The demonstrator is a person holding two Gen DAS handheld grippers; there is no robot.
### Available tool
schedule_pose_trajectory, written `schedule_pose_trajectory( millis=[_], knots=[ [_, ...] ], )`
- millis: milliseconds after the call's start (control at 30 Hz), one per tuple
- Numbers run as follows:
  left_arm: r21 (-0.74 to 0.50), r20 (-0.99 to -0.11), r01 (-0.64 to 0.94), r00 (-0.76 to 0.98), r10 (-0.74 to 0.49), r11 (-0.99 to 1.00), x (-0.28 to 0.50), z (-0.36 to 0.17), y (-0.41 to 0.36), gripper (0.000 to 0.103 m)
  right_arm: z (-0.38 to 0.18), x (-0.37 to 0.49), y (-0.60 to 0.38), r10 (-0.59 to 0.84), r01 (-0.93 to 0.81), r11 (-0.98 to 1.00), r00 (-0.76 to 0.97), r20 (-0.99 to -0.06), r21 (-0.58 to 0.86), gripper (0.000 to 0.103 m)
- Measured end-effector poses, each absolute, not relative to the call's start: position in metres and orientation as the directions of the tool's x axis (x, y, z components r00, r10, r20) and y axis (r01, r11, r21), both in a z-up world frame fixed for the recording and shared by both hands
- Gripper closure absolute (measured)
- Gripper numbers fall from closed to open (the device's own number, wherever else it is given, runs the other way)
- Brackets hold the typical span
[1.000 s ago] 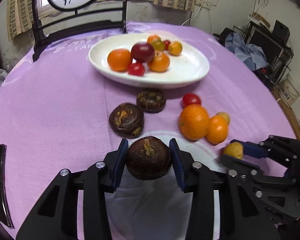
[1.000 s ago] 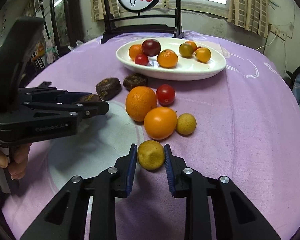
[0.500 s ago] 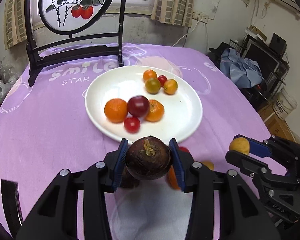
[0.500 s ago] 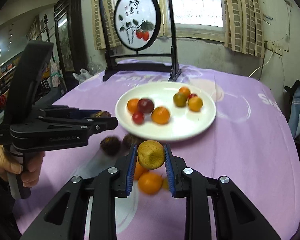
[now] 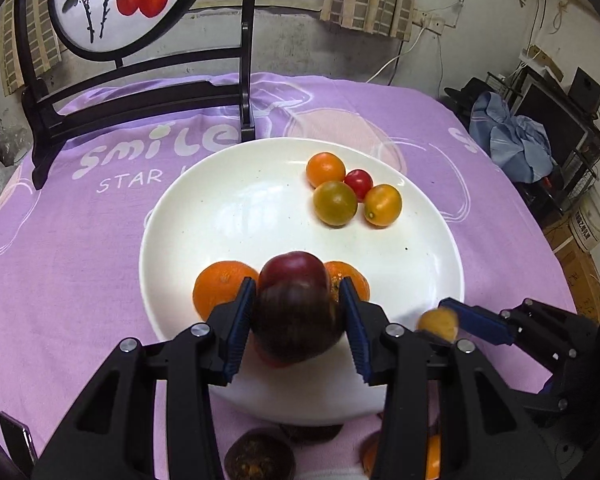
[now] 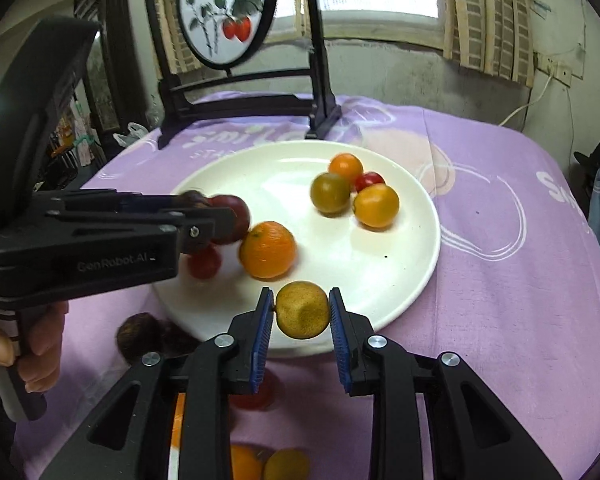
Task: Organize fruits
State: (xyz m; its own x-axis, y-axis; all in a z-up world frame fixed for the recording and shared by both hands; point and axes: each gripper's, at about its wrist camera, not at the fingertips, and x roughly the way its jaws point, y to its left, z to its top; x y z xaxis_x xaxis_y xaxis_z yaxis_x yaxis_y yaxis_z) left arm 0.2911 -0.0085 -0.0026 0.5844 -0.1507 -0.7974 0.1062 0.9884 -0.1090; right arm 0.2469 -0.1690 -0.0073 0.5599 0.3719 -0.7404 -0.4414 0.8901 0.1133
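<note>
The left tool (image 5: 298,322) has its jaws easing open around a dark brown round fruit (image 5: 296,322), blurred, above the near part of the white plate (image 5: 236,200). The right tool (image 6: 302,312) is clamped on a yellow-green citrus (image 6: 302,310) over the plate's near rim. On the plate lie oranges, a dark red fruit (image 5: 294,270) and small tomatoes. More fruit sits on the purple tabletop (image 5: 60,264) just in front of the plate.

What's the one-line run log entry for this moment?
left gripper: opening, dark fruit between | right gripper: holds yellow fruit | both over plate
</note>
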Motion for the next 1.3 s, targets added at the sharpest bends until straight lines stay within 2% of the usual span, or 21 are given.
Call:
schedule_pose_trajectory(
  millis=[100, 167, 200, 267, 433, 500, 667, 1000, 1300],
  knots=[
    [-0.096, -0.793, 0.097, 0.594, -0.136, 0.991, 0.298, -0.003, -0.010, 0.049, -0.009, 0.246, -0.174, 0.379, -0.427, 0.894, 0.567, -0.732, 0.133, 0.073],
    [-0.094, -0.790, 0.079, 0.601, -0.122, 0.992, 0.298, 0.000, -0.009, 0.034, -0.007, 0.244, -0.176, 0.385, -0.430, 0.893, 0.567, -0.729, 0.137, 0.072],
    [-0.093, -0.783, 0.066, 0.611, -0.114, 0.993, 0.296, 0.002, -0.006, 0.033, -0.005, 0.242, -0.176, 0.384, -0.430, 0.893, 0.571, -0.726, 0.135, 0.070],
    [-0.095, -0.779, 0.056, 0.618, -0.109, 0.994, 0.292, 0.006, -0.003, 0.032, -0.002, 0.237, -0.177, 0.385, -0.433, 0.892, 0.575, -0.722, 0.130, 0.064],
    [-0.110, -0.768, 0.036, 0.632, -0.108, 0.993, 0.269, 0.017, 0.010, 0.026, 0.007, 0.218, -0.178, 0.380, -0.452, 0.887, 0.589, -0.713, 0.099, 0.063],
    [-0.109, -0.763, 0.028, 0.638, -0.101, 0.994, 0.256, 0.019, 0.016, 0.023, 0.009, 0.208, -0.181, 0.379, -0.452, 0.887, 0.595, -0.709, 0.095, 0.055],
    [-0.060, -0.753, 0.001, 0.656, -0.046, 0.998, 0.215, 0.018, 0.027, 0.020, 0.010, 0.183, -0.193, 0.373, -0.440, 0.893, 0.600, -0.708, 0.098, 0.049],
    [-0.060, -0.776, -0.026, 0.630, -0.030, 0.998, 0.152, -0.007, 0.035, 0.016, -0.012, 0.123, -0.191, 0.342, -0.471, 0.881, 0.553, -0.760, 0.053, 0.048],
    [-0.065, -0.780, -0.051, 0.625, -0.019, 0.997, 0.140, -0.033, 0.044, 0.016, -0.033, 0.104, -0.176, 0.328, -0.502, 0.864, 0.492, -0.806, 0.046, 0.048]
  ],
)
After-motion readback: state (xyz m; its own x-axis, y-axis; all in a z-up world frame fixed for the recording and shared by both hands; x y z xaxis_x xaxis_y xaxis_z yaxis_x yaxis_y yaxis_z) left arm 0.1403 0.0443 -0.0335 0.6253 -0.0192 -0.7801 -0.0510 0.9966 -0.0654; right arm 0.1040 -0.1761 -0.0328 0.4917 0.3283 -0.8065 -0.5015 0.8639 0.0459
